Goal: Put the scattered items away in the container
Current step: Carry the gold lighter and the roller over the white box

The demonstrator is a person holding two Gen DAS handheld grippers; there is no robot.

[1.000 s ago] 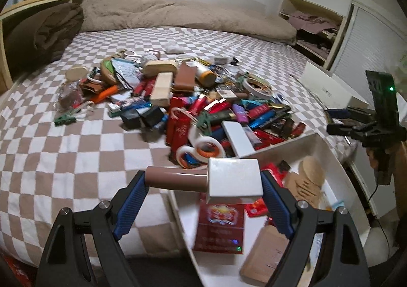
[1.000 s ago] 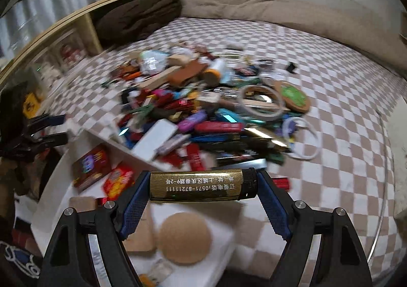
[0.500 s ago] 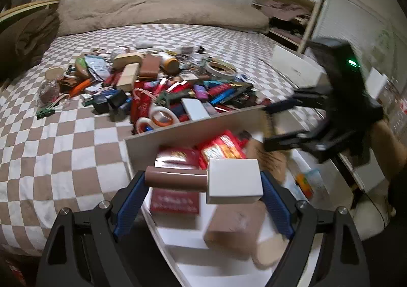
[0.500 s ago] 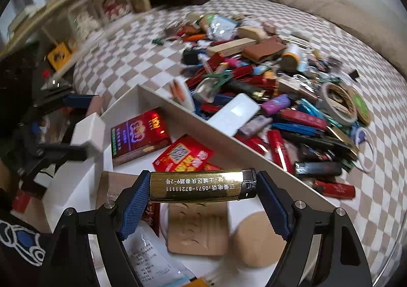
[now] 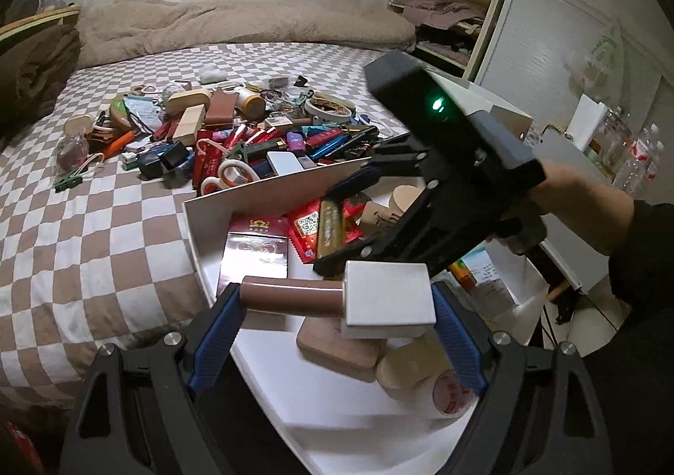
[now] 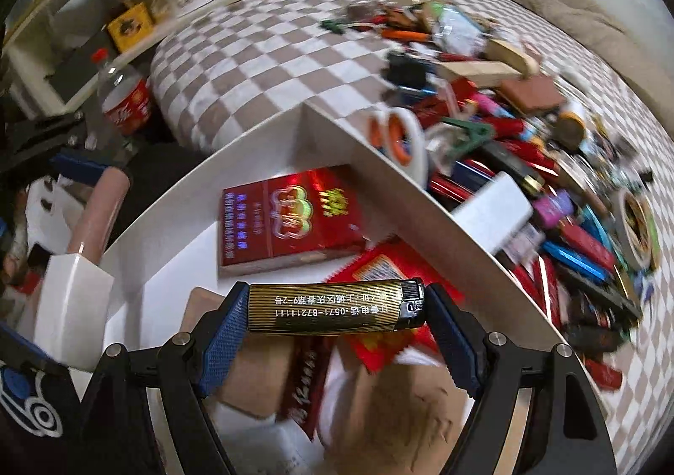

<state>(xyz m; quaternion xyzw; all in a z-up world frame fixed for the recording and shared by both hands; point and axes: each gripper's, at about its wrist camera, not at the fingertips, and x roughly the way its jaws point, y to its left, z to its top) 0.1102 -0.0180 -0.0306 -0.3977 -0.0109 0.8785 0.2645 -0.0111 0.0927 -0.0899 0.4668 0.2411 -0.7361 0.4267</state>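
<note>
Two grippers over one white box (image 5: pixel 261 197), each carrying a single item. The left gripper (image 5: pixel 332 308) pinches a brown tube with a white square cap (image 5: pixel 337 298) crosswise between its blue pads, held above the near end of the box. The right gripper (image 6: pixel 335 312) clamps a gold lighter (image 6: pixel 332 306) end to end, low over the box's contents; from the left view the lighter (image 5: pixel 330 226) hangs above a red packet (image 5: pixel 305 230).

Inside the box: one red cigarette pack (image 6: pixel 290 218) lying flat by the far corner, the red packet (image 6: pixel 379 268) beside it, two brownish blocks near the front, one of them a tan slab (image 5: pixel 337 344), and a pale round piece (image 5: pixel 404 365) next to a roll. Blur hides the rest.

Beyond the box's far wall, on the checked bed (image 5: pixel 84 222), the pile is thick: lighters in red, blue and purple too tangled to count, one pair of orange-handled scissors (image 5: pixel 227 175), one roll of tape (image 5: pixel 330 106), a white block (image 5: pixel 284 163) touching the wall. One cola bottle (image 6: pixel 126 95) stands beside the bed.
</note>
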